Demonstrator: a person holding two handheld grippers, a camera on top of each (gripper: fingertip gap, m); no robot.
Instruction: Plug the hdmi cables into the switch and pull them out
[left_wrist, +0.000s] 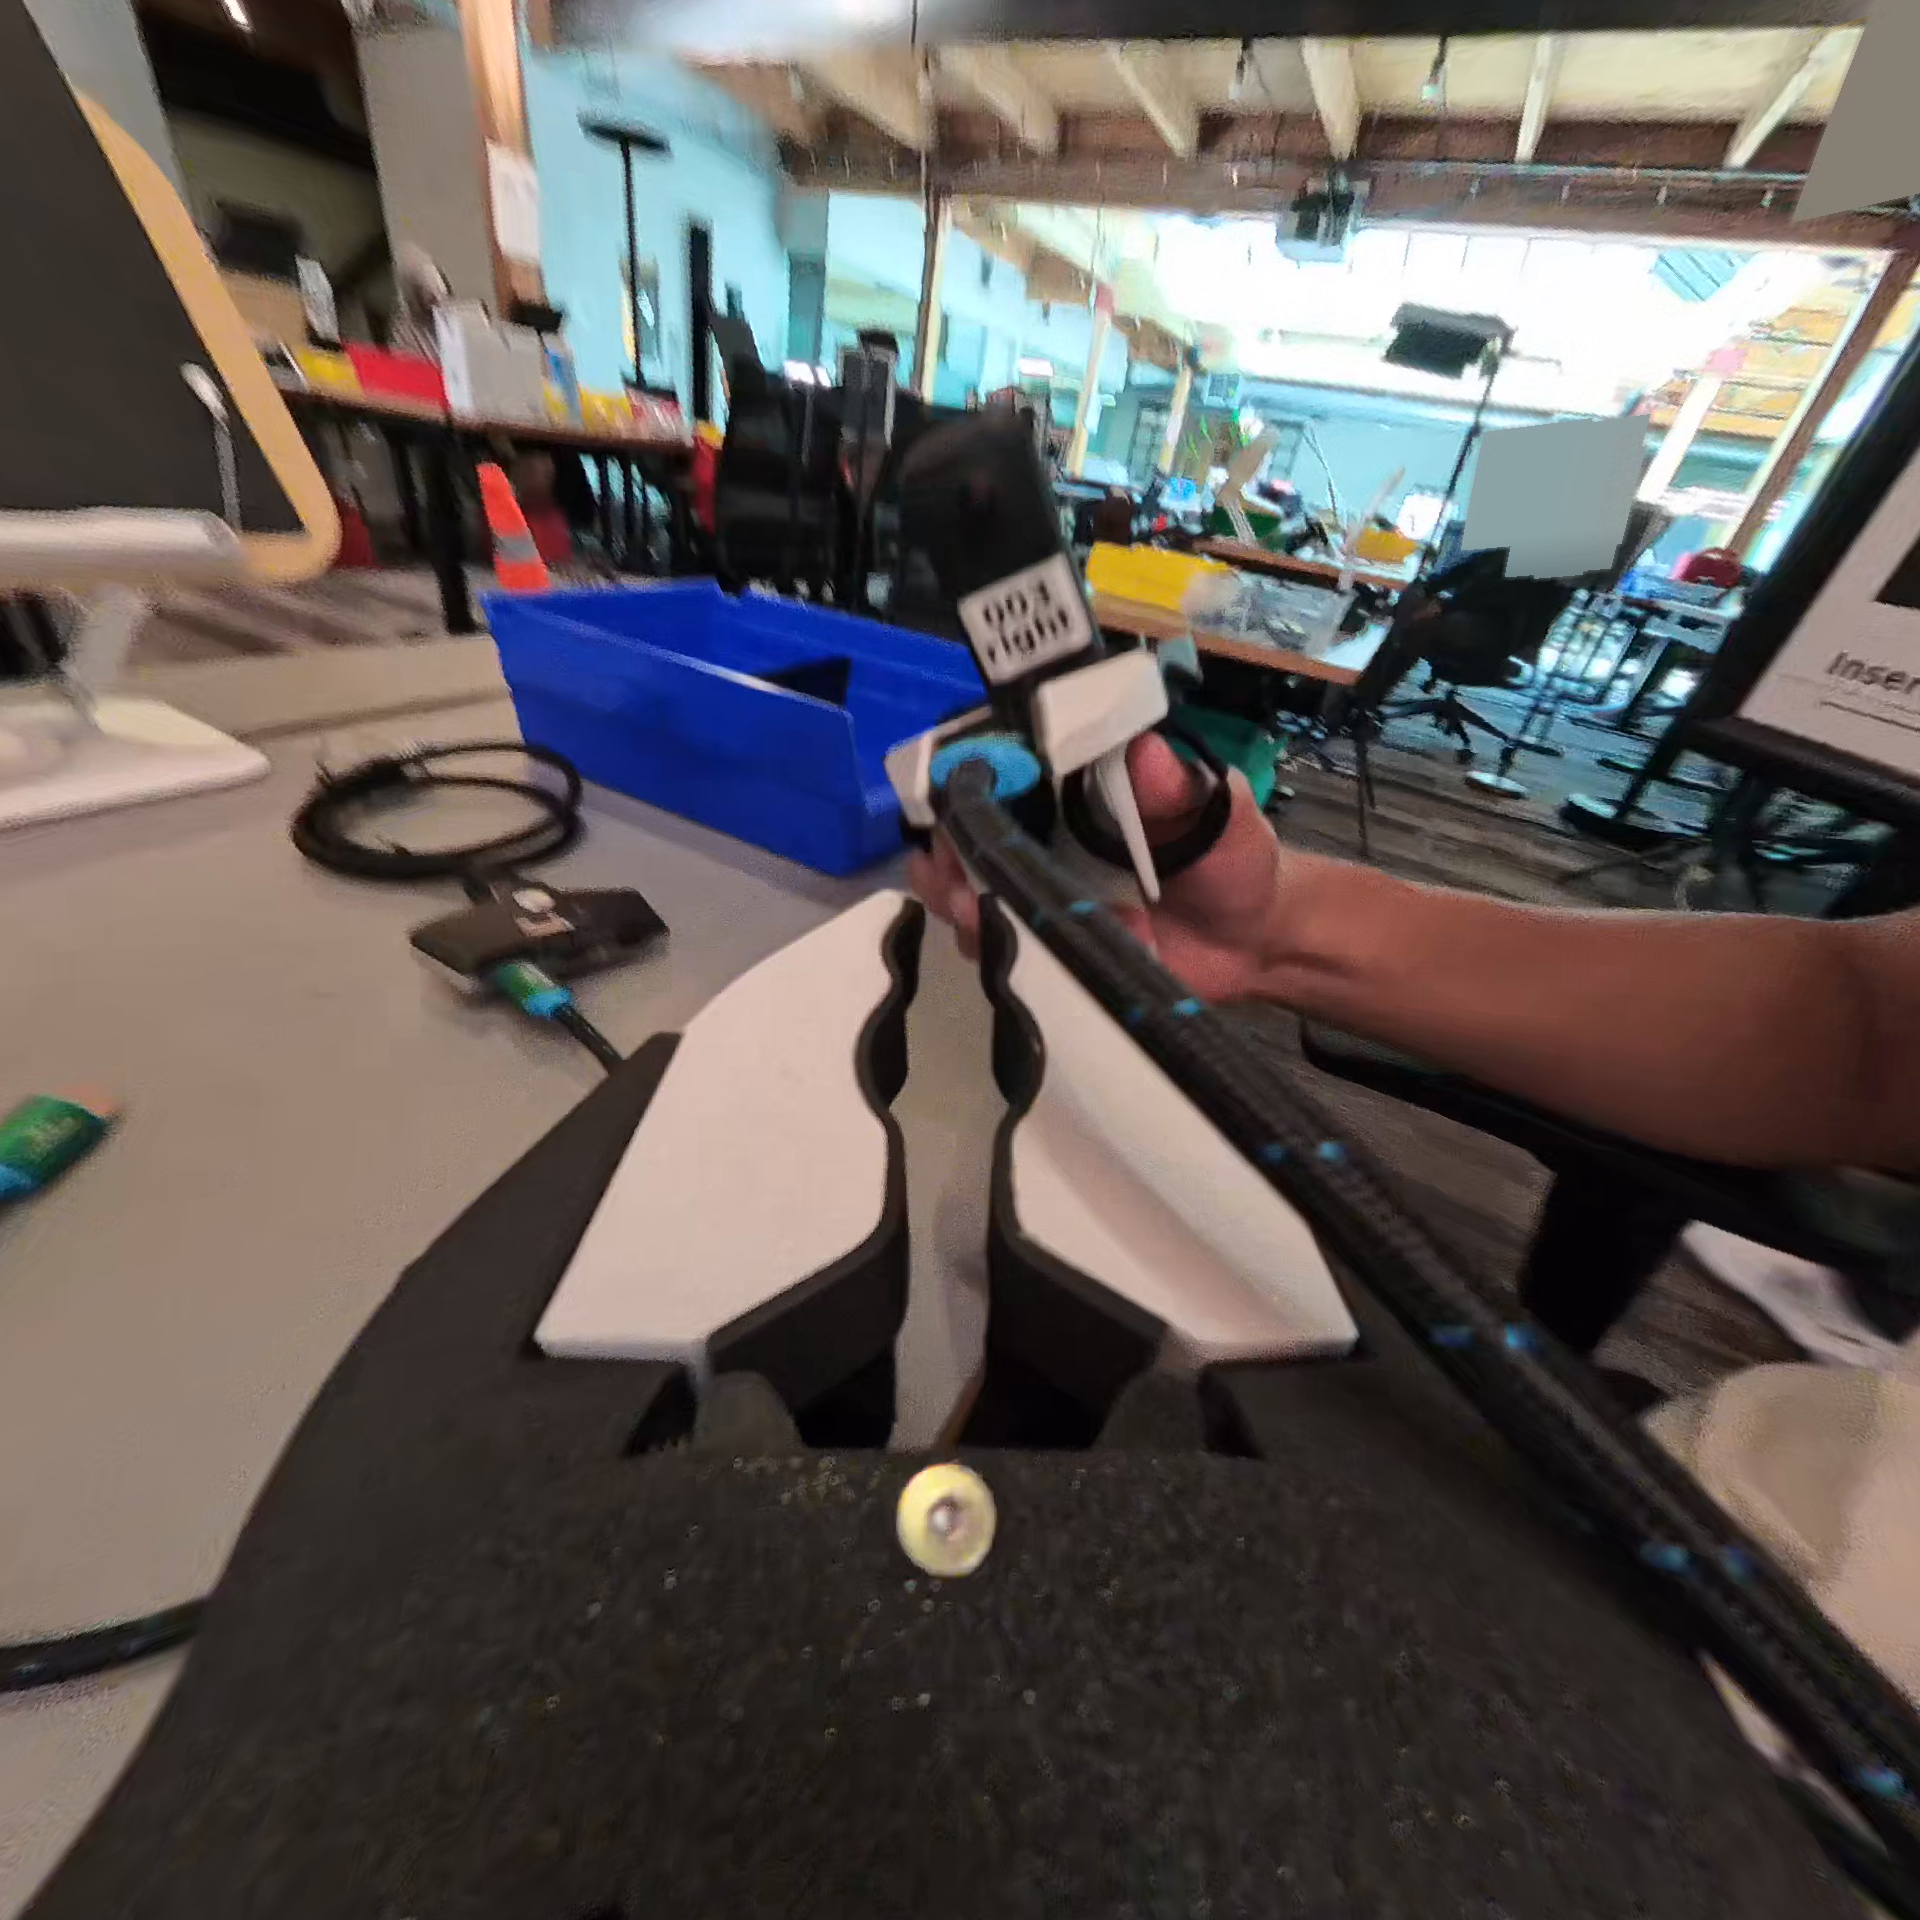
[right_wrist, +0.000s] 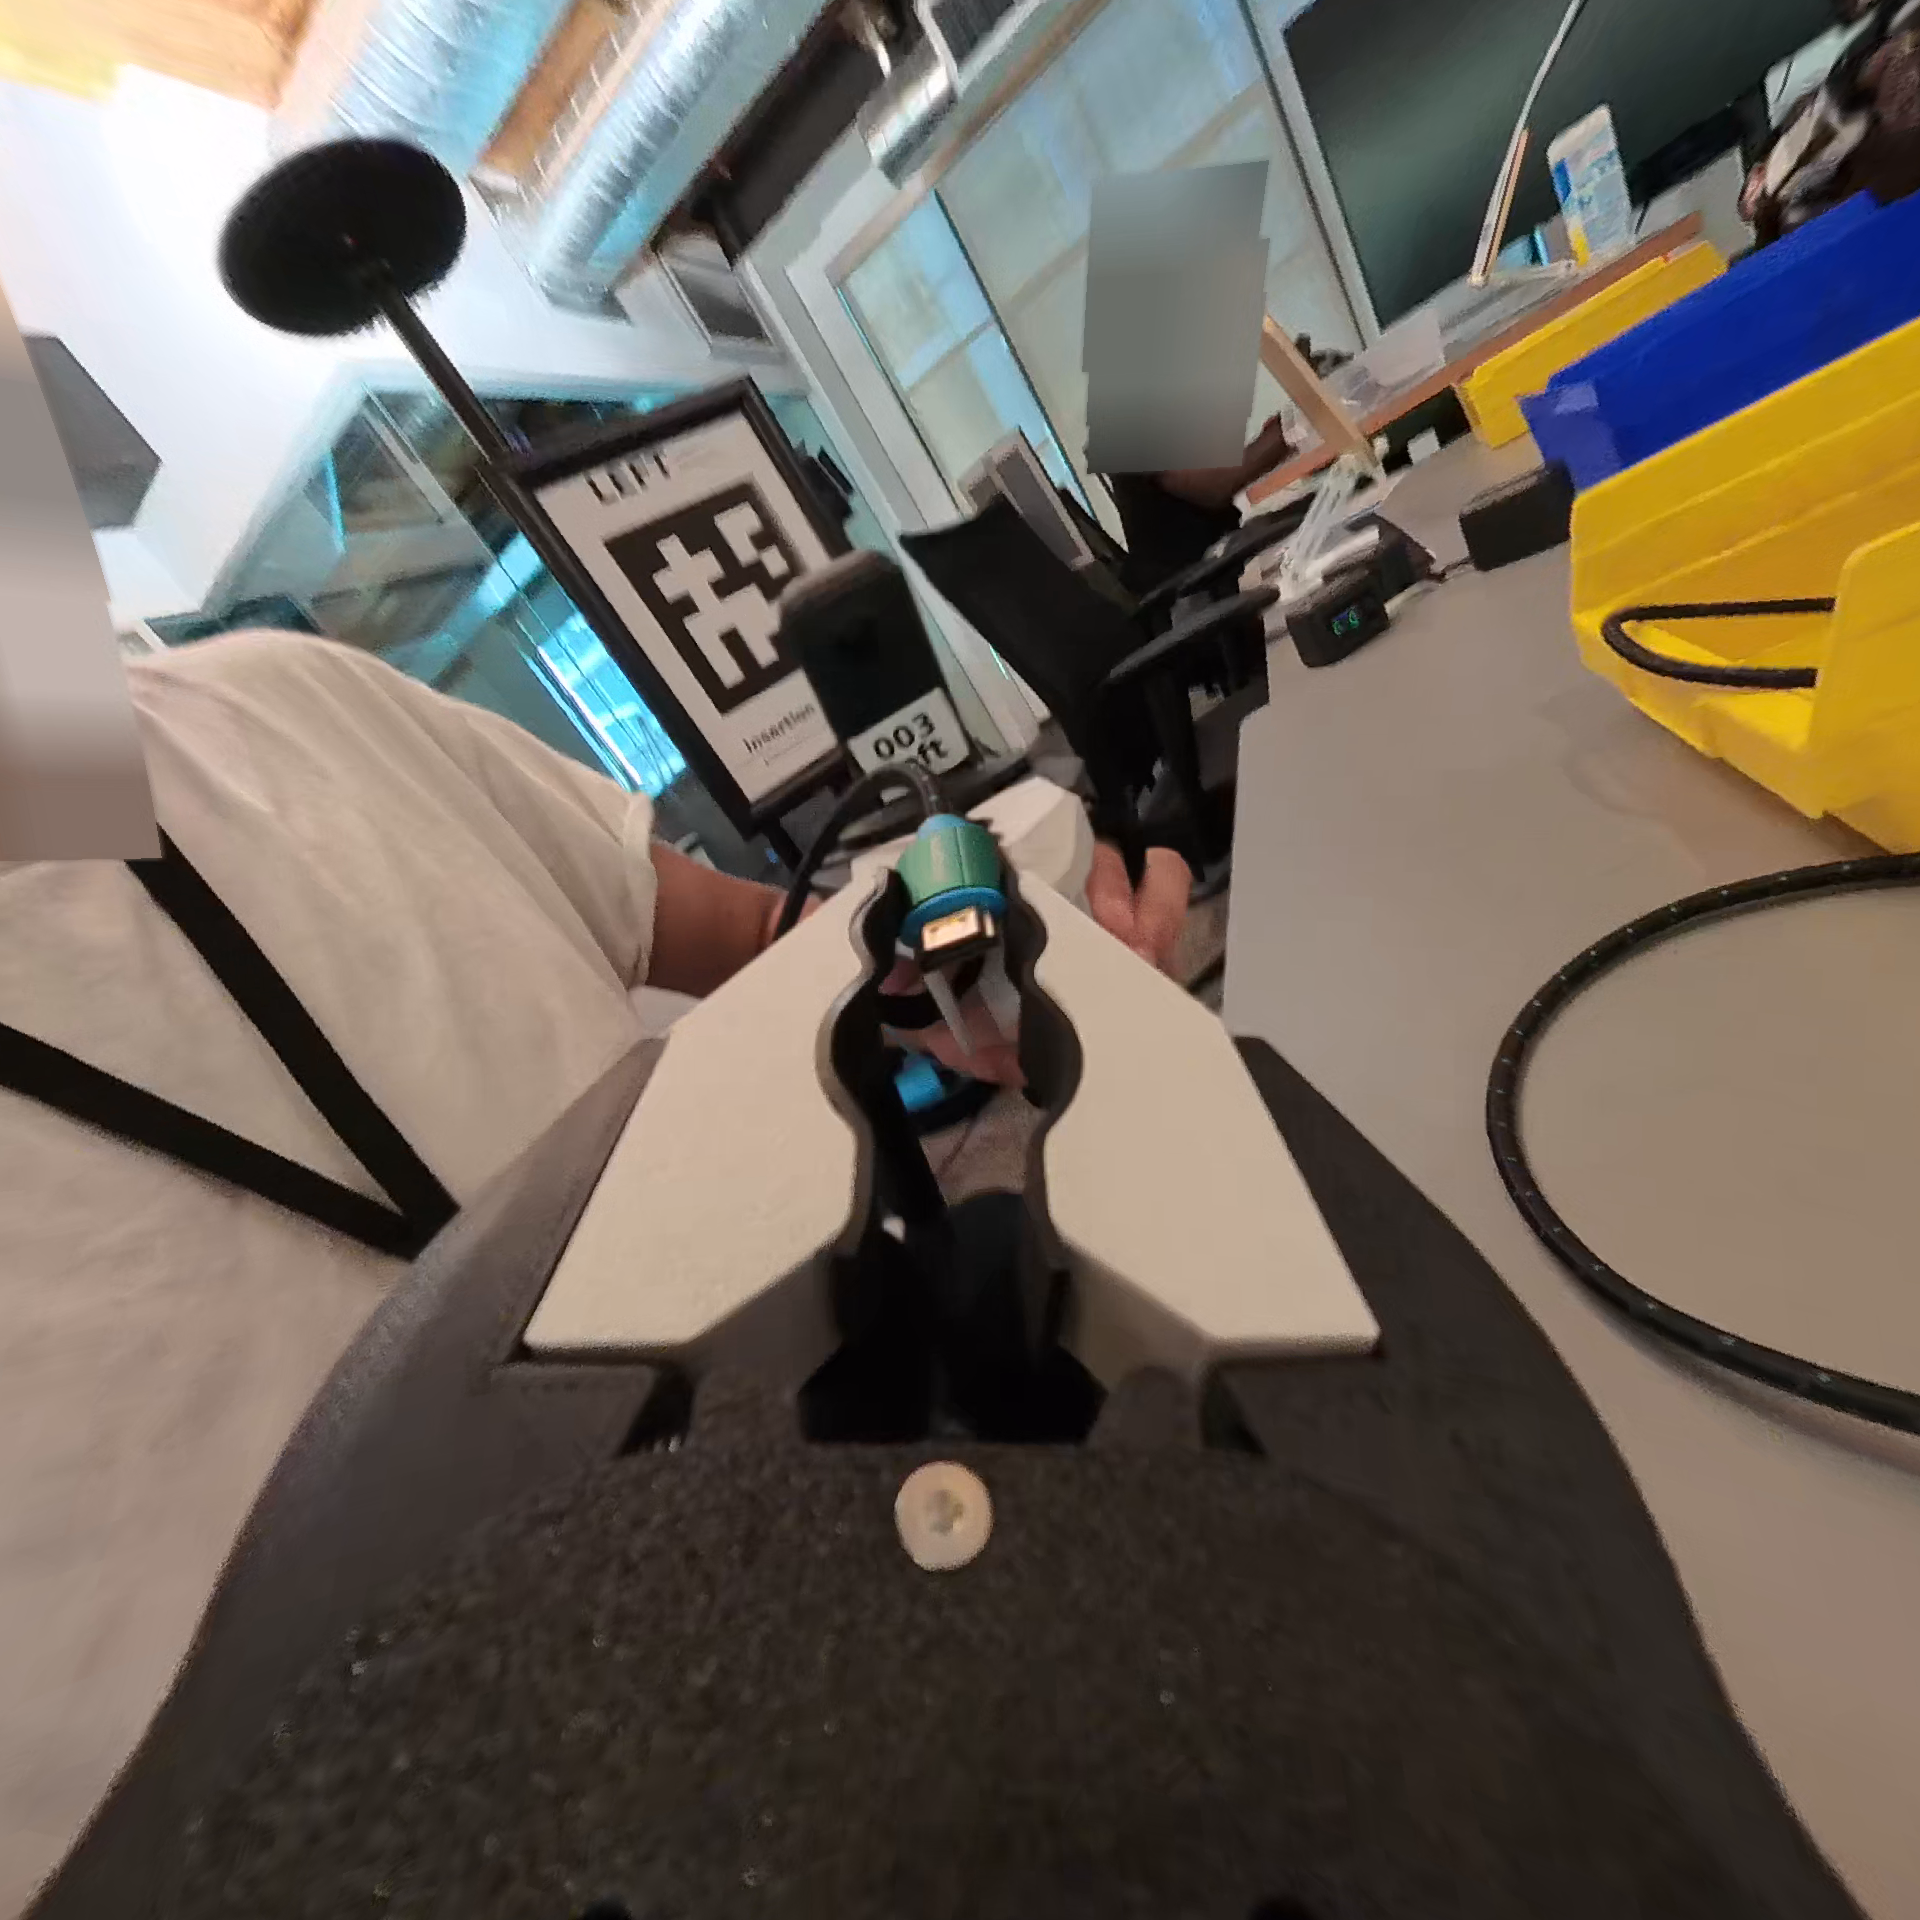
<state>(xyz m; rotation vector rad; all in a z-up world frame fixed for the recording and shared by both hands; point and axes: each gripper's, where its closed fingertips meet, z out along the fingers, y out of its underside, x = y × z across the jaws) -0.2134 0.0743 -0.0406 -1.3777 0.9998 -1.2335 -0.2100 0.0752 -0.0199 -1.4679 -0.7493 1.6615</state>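
In the left wrist view the black HDMI switch lies on the grey table with a green-and-blue plug in its near port. My left gripper is empty, its jaws a narrow gap apart, held above the table right of the switch. Just beyond it my right gripper is shut on a blue-collared HDMI plug, whose metal end faces the right wrist camera. Its braided black cable runs down to the lower right across my left gripper. Another green plug lies at the left.
A blue bin stands behind the switch, with a coiled black cable beside it. A yellow bin and a blue bin sit at the right, and a loop of cable lies on the table. A framed marker board stands behind. Both grippers' tips are close together, under 4 cm apart.
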